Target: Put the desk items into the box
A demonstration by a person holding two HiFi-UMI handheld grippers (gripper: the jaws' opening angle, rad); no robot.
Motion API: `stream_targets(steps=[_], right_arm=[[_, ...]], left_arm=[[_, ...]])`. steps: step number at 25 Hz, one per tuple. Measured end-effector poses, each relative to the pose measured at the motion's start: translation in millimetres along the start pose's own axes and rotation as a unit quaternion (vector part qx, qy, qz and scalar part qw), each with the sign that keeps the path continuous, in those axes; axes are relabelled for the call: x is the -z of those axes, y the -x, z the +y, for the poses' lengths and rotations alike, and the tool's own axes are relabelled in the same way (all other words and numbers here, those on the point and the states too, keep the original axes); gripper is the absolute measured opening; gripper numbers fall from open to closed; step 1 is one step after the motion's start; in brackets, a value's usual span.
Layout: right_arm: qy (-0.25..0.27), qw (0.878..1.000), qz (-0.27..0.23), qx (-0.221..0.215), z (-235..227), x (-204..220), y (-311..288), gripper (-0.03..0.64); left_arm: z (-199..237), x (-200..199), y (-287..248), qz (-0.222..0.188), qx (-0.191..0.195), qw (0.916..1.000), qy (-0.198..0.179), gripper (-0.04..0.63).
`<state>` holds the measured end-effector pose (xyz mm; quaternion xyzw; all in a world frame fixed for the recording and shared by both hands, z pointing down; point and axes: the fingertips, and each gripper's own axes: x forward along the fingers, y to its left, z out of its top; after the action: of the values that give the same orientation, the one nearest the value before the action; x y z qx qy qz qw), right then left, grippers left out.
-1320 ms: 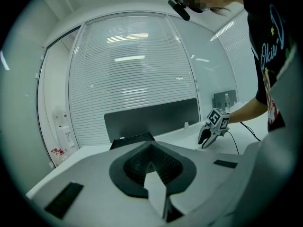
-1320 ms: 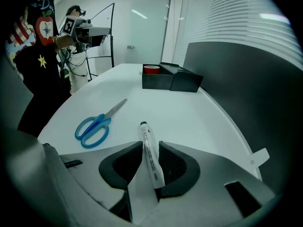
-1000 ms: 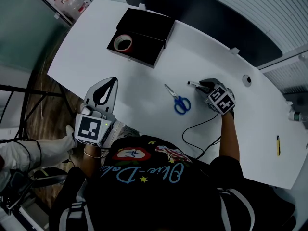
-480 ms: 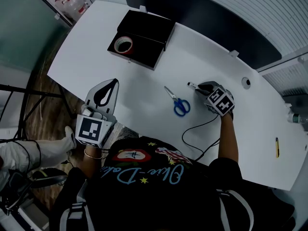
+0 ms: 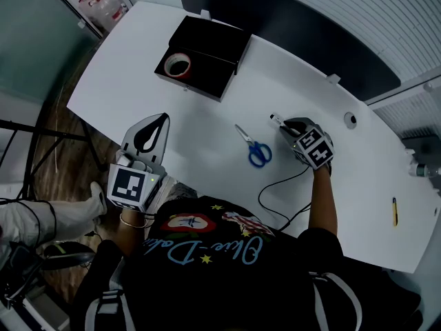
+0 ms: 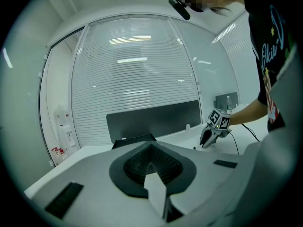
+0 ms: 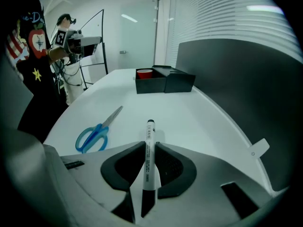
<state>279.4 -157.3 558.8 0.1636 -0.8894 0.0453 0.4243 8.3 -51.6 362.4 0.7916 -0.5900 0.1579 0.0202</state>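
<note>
The white marker pen [image 7: 149, 126], laid on the white counter [image 5: 207, 116] along the 12 o'clock line of the right gripper [image 7: 150, 144], is pinched by jaws just closed in, the open black box [image 5: 220, 36] being found at 10 o'clock in the head view, while the left gripper [image 5: 160, 118] is kept empty, jaws together

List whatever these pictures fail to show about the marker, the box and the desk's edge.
Print on the marker: right gripper view, too small to read.
Inside of the box beside the tape roll: head view, too dark; right gripper view, hidden by its wall.
Thin yellow thing at the desk's edge: head view, too small to name.
</note>
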Motion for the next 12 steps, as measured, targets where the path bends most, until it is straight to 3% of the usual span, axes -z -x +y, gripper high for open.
stream_targets(steps=[12], right_arm=[[-0.003, 0.993, -0.089, 0.074, 1.1, -47.4, 35.7, 0.071]], left_arm=[[1.7, -2.1, 4.8, -0.023, -0.006, 0.9994, 0.024, -0.005]])
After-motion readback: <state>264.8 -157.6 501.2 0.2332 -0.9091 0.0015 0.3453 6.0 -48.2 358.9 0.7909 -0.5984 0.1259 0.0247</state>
